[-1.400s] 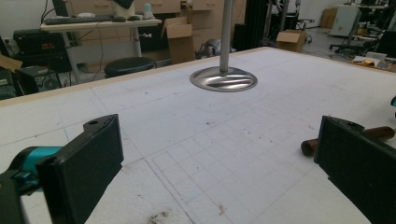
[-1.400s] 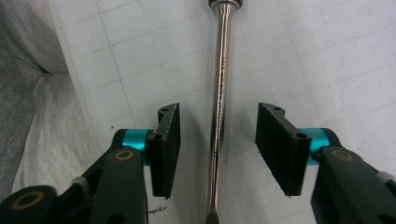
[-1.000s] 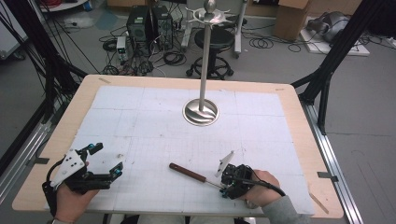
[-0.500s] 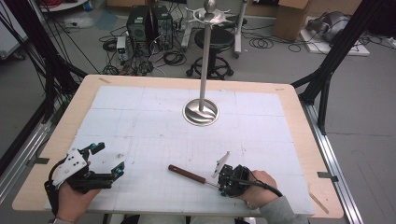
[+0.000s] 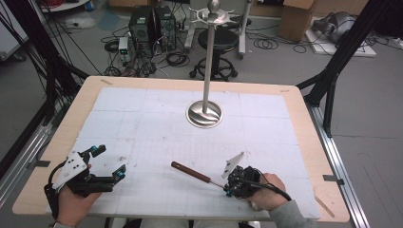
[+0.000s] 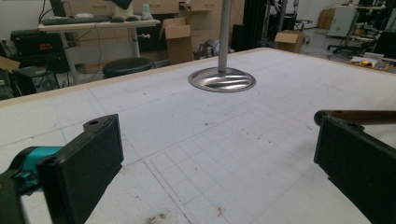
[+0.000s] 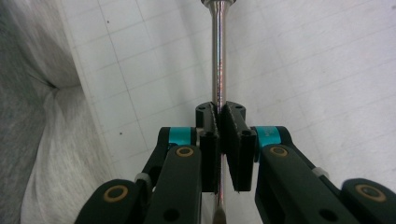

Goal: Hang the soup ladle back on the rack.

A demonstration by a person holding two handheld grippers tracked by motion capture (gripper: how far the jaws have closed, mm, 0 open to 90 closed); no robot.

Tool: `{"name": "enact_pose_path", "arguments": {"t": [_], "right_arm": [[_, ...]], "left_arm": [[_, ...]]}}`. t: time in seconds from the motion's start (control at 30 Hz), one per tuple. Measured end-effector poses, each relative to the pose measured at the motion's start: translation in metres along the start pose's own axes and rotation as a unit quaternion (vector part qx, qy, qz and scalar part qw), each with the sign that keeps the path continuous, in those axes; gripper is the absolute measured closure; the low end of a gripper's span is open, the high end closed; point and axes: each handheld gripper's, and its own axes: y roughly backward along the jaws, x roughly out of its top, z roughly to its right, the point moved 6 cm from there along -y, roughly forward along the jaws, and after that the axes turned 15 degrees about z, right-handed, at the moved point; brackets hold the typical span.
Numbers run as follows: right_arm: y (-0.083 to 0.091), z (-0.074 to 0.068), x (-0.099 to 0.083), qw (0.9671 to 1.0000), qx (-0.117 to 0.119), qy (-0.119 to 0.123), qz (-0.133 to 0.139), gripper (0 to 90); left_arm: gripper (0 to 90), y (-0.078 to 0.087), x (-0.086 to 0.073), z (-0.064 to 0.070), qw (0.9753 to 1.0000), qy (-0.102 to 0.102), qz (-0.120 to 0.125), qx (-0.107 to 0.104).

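A utensil with a brown wooden handle (image 5: 189,173) and a thin metal shaft (image 7: 218,60) lies on the white gridded mat (image 5: 157,128) near the front. My right gripper (image 5: 231,184) is shut on that shaft (image 5: 217,183), its jaws pinching it in the right gripper view (image 7: 219,122). My left gripper (image 5: 110,161) rests at the front left, open and holding nothing (image 6: 219,158). The handle's end (image 6: 355,115) pokes out behind its right finger (image 6: 359,163). A steel hook stand (image 5: 207,57) rises from a round base (image 5: 204,115) at the mat's middle back.
The stand's base (image 6: 222,79) is far ahead of the left gripper. The wooden table rim (image 5: 304,118) frames the mat. Beyond the table are a stool (image 5: 221,42), cables and boxes on the floor. A grey sleeve (image 7: 28,116) lies beside the right gripper.
The right hand and its gripper have shifted slightly left along the front, still holding the utensil's shaft. The left gripper has hardly moved.
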Motion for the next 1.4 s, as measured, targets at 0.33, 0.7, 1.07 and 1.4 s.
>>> {"name": "enact_pose_path", "arguments": {"t": [0.33, 0.7, 1.07, 1.4], "right_arm": [[0.021, 0.010, 0.001, 0.9977, -0.003, 0.007, 0.068, 84.9], [0.049, 0.026, 0.001, 0.9860, -0.006, -0.012, 0.166, 84.8], [0.072, 0.041, -0.005, 0.9715, -0.028, -0.035, 0.233, 84.9], [0.088, 0.055, -0.006, 0.9555, -0.051, -0.051, 0.286, 84.9]], "left_arm": [[1.8, -0.002, -0.001, 0.001, 1.0000, 0.001, -0.001, -0.003], [1.8, -0.005, -0.001, 0.001, 1.0000, 0.003, -0.001, -0.007], [1.8, -0.008, -0.001, 0.004, 0.9999, 0.003, 0.000, -0.012], [1.8, -0.007, -0.002, 0.004, 0.9999, 0.003, -0.003, -0.011]]}}
